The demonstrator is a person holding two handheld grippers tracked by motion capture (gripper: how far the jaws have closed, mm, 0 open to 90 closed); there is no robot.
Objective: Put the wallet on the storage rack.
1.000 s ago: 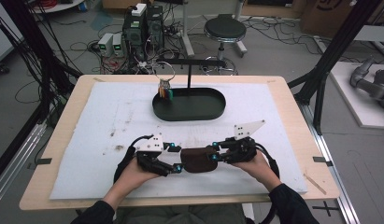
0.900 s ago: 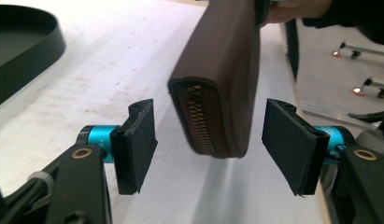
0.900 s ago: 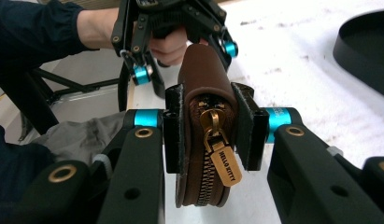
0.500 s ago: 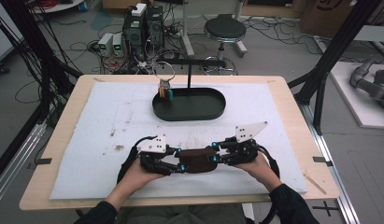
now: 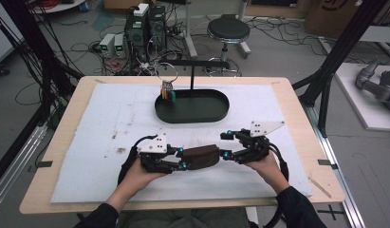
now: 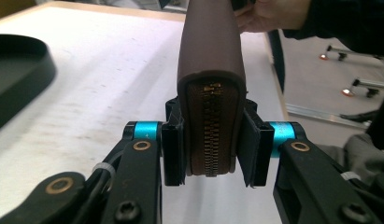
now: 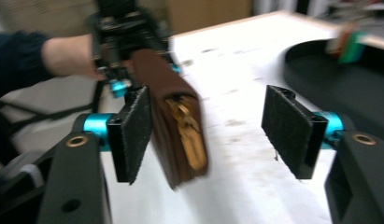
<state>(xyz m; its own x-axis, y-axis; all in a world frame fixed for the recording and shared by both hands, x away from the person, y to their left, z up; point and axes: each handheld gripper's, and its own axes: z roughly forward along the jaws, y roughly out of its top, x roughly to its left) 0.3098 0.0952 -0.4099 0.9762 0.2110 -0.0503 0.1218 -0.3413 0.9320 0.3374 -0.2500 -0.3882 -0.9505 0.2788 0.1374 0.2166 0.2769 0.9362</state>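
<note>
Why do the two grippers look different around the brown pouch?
The left gripper is shut on the brown pouch, pads pressing both sides; the right gripper is open, with the pouch beside one pad. The left has the plain zip end, the right the end with the gold pull. Both have black pads.

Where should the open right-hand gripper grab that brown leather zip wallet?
Probably at the free end of the brown leather zip wallet, where the gold zip pull hangs. It stands on edge, the left gripper clamping its other end, so the right gripper should come in endwise, one pad on each flat face.
</note>
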